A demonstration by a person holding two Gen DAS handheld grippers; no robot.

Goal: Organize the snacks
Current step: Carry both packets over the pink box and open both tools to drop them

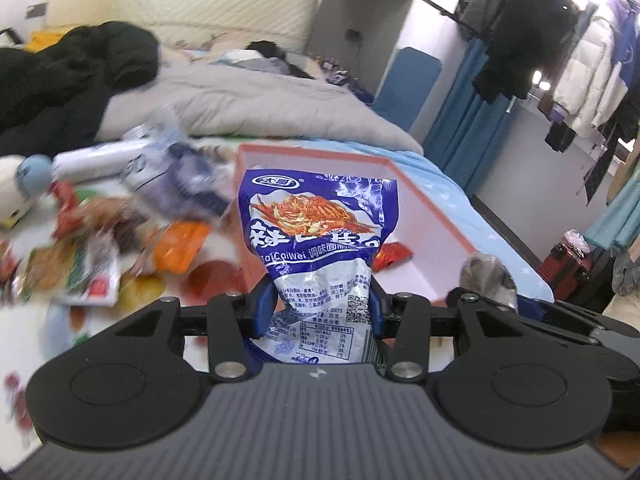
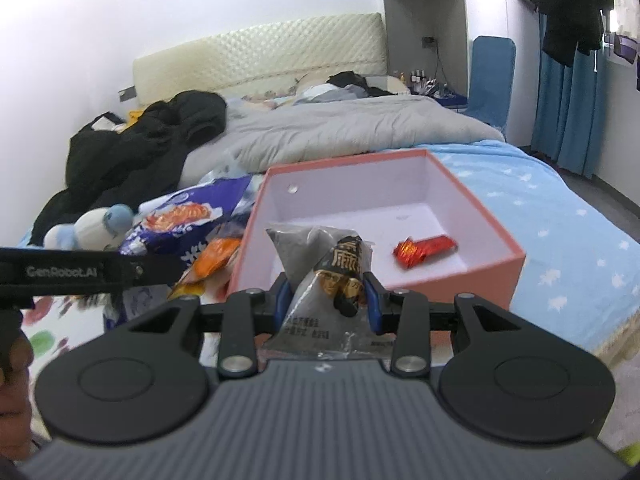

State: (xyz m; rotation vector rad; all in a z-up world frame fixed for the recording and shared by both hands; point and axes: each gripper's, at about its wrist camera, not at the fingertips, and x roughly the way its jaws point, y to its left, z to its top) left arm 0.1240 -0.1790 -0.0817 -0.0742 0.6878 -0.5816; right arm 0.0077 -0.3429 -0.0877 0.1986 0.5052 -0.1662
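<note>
My left gripper is shut on a blue and white snack packet, held upright in front of the pink box. My right gripper is shut on a grey and black snack packet, held over the near wall of the same pink box. Inside the box lies a small red packet, also visible in the left wrist view as a red packet. A heap of loose snack packets lies on the bed to the left of the box, with an orange packet and a blue packet among them.
The box rests on a light blue starred blanket. A grey duvet and black jacket lie behind. A small plush toy sits by the snack heap. The left gripper's body crosses the left edge. Clothes hang on a rack at the right.
</note>
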